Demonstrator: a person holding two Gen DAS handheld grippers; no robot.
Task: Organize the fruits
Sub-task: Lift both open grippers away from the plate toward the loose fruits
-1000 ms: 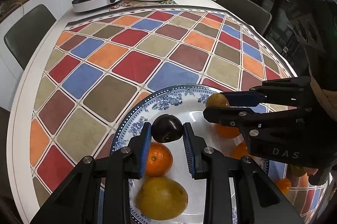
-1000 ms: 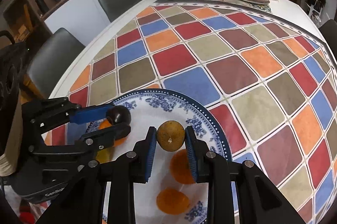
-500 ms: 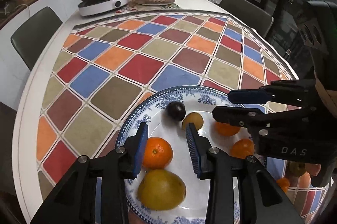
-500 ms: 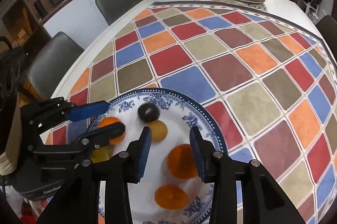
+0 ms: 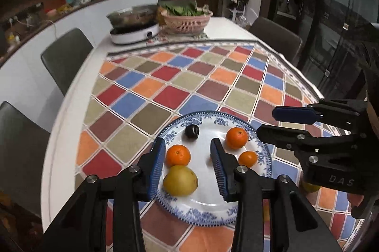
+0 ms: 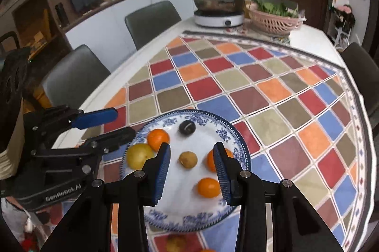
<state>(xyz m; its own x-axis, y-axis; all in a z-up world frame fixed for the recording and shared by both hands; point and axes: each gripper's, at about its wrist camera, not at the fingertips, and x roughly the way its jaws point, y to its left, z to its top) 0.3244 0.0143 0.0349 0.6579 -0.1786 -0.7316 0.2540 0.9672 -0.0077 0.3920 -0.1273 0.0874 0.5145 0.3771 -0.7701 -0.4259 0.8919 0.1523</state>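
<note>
A blue-and-white plate (image 5: 265, 152) (image 6: 236, 133) sits on the checked tablecloth. It carries a dark plum (image 5: 191, 131) (image 6: 187, 127), a small brown fruit (image 6: 187, 159), a big yellow fruit (image 5: 180, 180) (image 6: 139, 156) and three oranges (image 5: 178, 155) (image 5: 236, 137) (image 5: 247, 158). My left gripper (image 5: 187, 150) (image 6: 111, 124) hovers above the plate's left side, its jaws opening and holding nothing. My right gripper (image 6: 191, 150) (image 5: 284, 124) hangs open over the right side, with the brown fruit lying free below its gap. In the left wrist view a finger hides the brown fruit.
A pot on a white cooker (image 5: 135, 31) and a pink basket of greens (image 5: 187, 20) stand at the table's far end. Dark chairs (image 5: 64, 55) line the left edge. More fruit lies on the cloth in front of the plate (image 6: 176, 242) (image 5: 310, 186).
The left gripper let go of the dark plum and the right let go of the brown fruit; both fruits now rest on the plate. Both grippers opened, rose and drew back.
</note>
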